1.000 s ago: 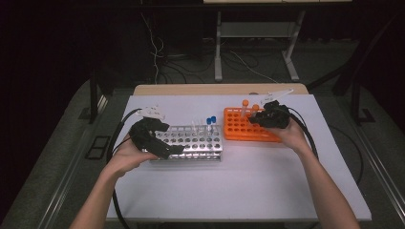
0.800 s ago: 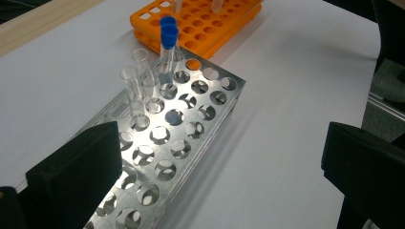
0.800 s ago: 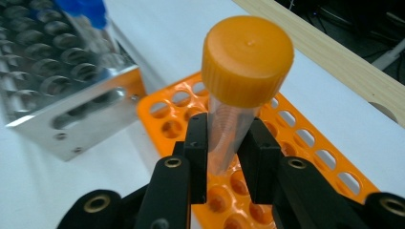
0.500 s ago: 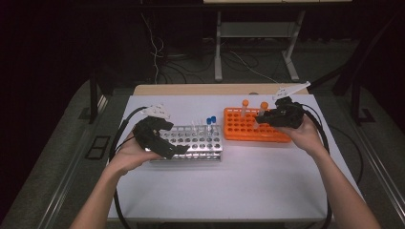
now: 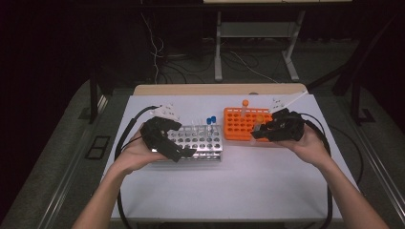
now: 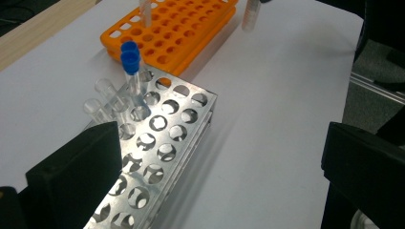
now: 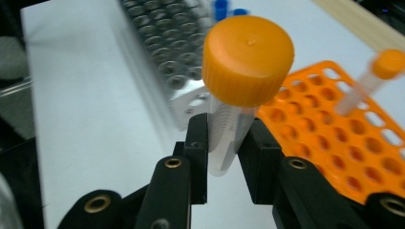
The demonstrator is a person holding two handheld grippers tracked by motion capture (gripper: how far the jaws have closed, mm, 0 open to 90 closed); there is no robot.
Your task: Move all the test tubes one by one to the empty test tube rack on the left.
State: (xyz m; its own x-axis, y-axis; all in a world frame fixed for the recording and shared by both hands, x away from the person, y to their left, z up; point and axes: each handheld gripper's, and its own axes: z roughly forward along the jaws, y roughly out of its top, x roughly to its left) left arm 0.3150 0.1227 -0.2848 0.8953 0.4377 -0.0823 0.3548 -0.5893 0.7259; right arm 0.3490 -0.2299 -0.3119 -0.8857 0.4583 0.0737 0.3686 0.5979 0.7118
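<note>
Since the earlier high views, our right gripper (image 5: pixel 258 131) has come away from the orange rack (image 5: pixel 239 129) and lifted, drawing an orange-capped tube (image 7: pixel 234 109) out with it; our left gripper (image 5: pixel 184 153) has barely shifted.

Nearest to us, the left gripper hangs over the near left end of the metal rack (image 6: pixel 162 152), its jaws spread wide with nothing between them. We judge it waits there to steady the rack or to receive a tube.

Further across the bench (image 5: pixel 229 191), the right gripper's jaws are clenched on the clear wall of the orange-capped tube just below the cap. We hold it there so the cap stays free and the lower end can go into a hole. In the high view the tube sits over the near edge of the orange rack, close to the gap between the two racks.

Beyond, at the far right corner of the metal rack, stand two blue-capped tubes (image 6: pixel 130 59) and a few uncapped clear tubes (image 6: pixel 102 95), grouped together, which suggests we are filling from that corner.

Farthest, one more orange-capped tube (image 5: pixel 245 107) stands upright at the far edge of the orange rack, not yet taken.
</note>
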